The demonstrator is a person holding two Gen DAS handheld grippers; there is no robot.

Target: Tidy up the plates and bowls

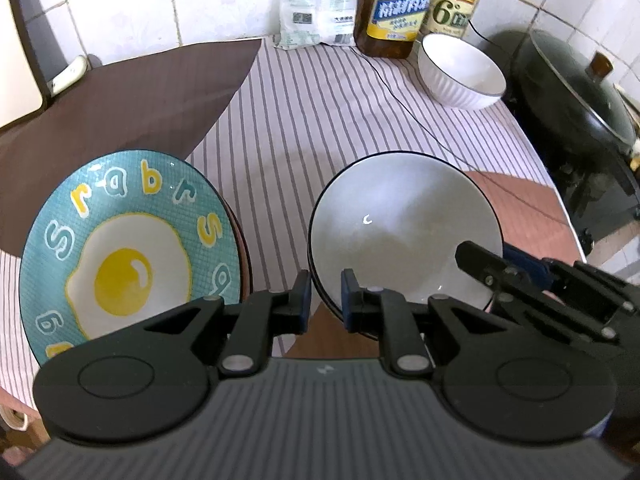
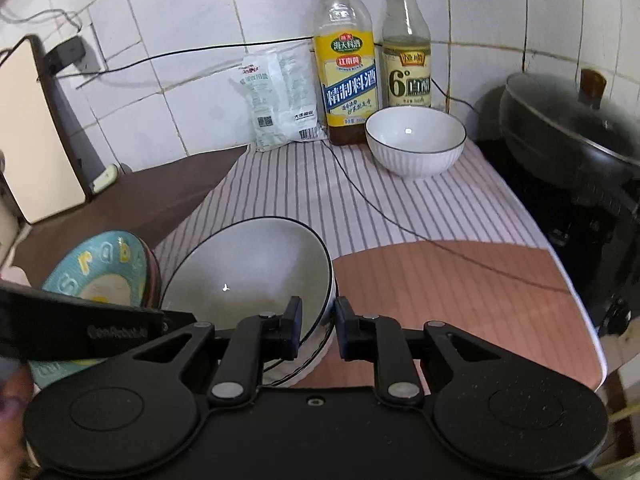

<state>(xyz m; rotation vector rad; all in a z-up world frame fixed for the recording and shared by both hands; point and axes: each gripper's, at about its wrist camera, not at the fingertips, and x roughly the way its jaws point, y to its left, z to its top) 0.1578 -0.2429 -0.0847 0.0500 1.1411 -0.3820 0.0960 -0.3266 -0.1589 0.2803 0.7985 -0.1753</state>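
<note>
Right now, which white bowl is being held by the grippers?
The near bowl, tilted, with both grippers pinching its dark rim. The ribbed bowl stands alone by the bottles.

You have glossy glazed ceramic up front: the grey bowl (image 1: 404, 232) shines with a small glint, and the egg-print plate (image 1: 128, 248) is just as slick. The ribbed white bowl (image 2: 416, 140) at the worktop's back edge looks glazed too. Under them lies a matt striped cloth (image 1: 320, 120) over a smooth brown worktop (image 2: 460, 280). The two bottles (image 2: 348, 72) are clear, with glossy paper labels. The wall tiles (image 2: 180, 20) gleam. Your left gripper (image 1: 326, 300) is matt black plastic with metal pins.
</note>
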